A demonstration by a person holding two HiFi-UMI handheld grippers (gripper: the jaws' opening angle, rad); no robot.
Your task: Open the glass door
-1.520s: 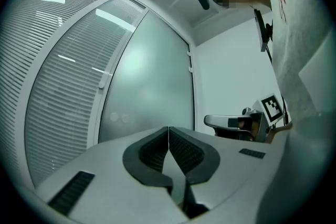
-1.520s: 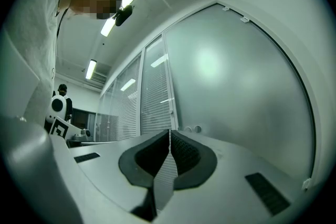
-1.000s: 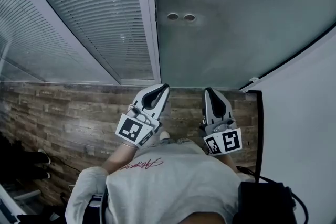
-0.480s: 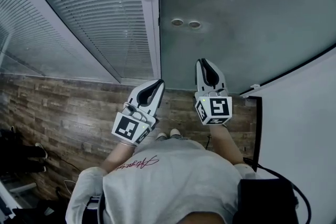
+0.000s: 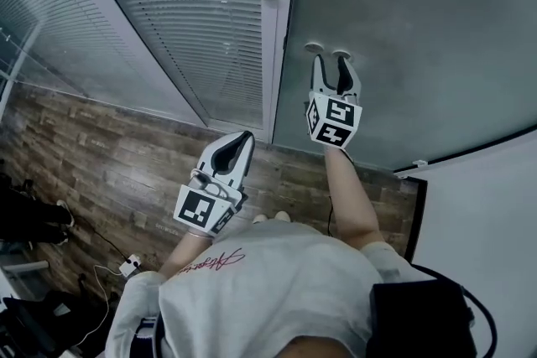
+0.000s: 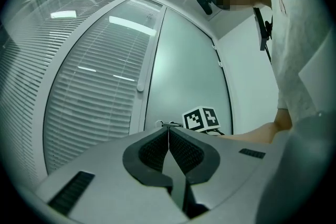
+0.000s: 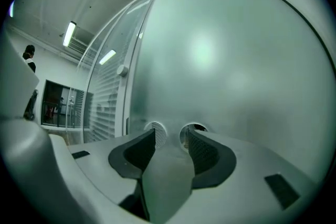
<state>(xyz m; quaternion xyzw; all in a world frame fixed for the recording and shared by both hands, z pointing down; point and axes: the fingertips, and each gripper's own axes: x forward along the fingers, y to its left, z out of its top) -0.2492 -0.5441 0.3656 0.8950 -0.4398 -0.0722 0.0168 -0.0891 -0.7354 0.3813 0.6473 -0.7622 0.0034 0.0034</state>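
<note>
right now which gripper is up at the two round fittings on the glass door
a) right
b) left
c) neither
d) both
a: the right gripper is up at the round fittings on the glass door, its jaws opening with nothing between them, while the left gripper sits back from the door, jaws together.

The person wears a pale grey short-sleeved T-shirt [image 5: 277,289] with red script [image 5: 220,262] on the chest, and a black pack [image 5: 419,319] and thin black cable [image 5: 329,218] at the right. The left gripper [image 5: 244,136] and right gripper [image 5: 331,63] each have a white shell, dark ribbed pads [image 7: 205,152] and a cube [image 5: 201,210] of black-and-white square markers. The right gripper's empty jaws are opening.
</note>
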